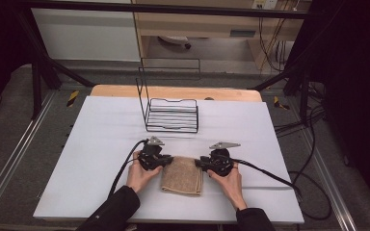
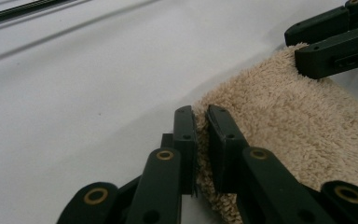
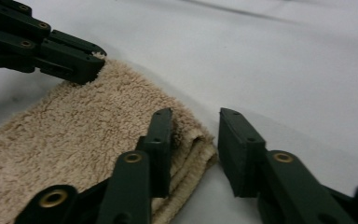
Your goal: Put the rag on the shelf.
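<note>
While the folded towel [image 1: 182,175] lies near the table's front edge, the left gripper [image 2: 201,122] pinches its far left corner; the right gripper [image 3: 196,128] (jaws parted) straddles the far right corner.

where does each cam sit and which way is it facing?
High view: above the person's side, facing forward and down on the table; forearms, hands, both grippers show.
Left gripper view: rides the left gripper, along its jaws pinching a towel corner.
Right gripper view: rides the right gripper, jaws apart at the towel's edge.
Shared: the towel.
</note>
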Demonstrator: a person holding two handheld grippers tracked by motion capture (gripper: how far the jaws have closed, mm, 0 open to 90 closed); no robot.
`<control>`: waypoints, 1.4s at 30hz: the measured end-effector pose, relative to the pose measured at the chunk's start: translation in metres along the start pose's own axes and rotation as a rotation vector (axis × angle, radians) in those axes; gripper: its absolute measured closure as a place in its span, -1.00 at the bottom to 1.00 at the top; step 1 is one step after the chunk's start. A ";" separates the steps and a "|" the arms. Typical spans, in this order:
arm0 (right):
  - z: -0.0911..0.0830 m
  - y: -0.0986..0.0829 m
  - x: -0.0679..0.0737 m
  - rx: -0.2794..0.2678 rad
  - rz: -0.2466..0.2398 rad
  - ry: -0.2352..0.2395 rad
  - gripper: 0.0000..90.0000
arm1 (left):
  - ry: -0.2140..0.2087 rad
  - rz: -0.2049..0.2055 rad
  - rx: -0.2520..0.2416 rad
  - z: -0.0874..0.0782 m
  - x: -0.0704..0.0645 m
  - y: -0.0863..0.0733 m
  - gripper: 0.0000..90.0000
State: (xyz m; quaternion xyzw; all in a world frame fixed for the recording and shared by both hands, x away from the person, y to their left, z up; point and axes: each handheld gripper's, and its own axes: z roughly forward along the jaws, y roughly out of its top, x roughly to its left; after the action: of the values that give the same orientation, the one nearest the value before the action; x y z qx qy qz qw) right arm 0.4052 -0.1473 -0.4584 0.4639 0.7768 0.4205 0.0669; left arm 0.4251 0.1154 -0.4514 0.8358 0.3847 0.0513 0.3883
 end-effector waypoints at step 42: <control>-0.041 0.016 0.015 -0.134 -0.067 0.100 0.88 | -0.030 0.032 -0.158 -0.045 -0.015 0.011 0.89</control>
State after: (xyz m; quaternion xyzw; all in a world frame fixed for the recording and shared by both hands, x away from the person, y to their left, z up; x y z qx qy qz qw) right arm 0.3871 -0.1566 -0.4163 0.4104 0.7646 0.4916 0.0729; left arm 0.4039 0.1278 -0.4089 0.8093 0.3603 0.0753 0.4578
